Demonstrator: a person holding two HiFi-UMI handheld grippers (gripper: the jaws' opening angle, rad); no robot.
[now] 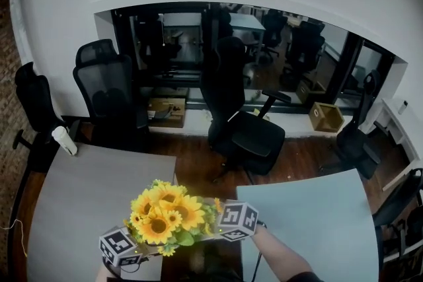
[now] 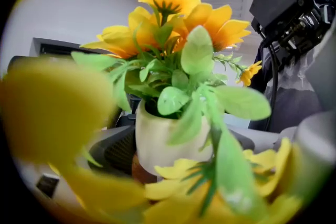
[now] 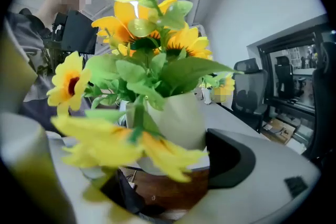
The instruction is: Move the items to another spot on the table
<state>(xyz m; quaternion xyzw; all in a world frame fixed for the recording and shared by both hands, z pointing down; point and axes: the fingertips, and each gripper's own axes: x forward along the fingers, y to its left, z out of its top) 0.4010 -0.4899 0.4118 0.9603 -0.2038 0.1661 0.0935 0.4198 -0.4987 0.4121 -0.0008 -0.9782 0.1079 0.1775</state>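
Observation:
A white pot [image 2: 157,139] of yellow sunflowers [image 1: 164,213] with green leaves hangs in the air between my two grippers, over the gap between two tables. In the head view the blooms hide the pot. My left gripper [image 1: 129,246] sits low on the bouquet's left and my right gripper [image 1: 228,224] on its right. In the left gripper view, the left gripper [image 2: 173,157] has a dark pad [image 2: 110,149] against the pot's side; petals hide its other jaw. In the right gripper view, the right gripper [image 3: 173,178] has a black pad [image 3: 231,160] pressed on the pot [image 3: 176,118].
A grey table [image 1: 79,195] lies at the left with a white cup [image 1: 64,140] at its far corner. A pale blue table [image 1: 310,214] lies at the right, with wooden floor [image 1: 198,165] showing between them. Black office chairs [image 1: 241,122] stand beyond.

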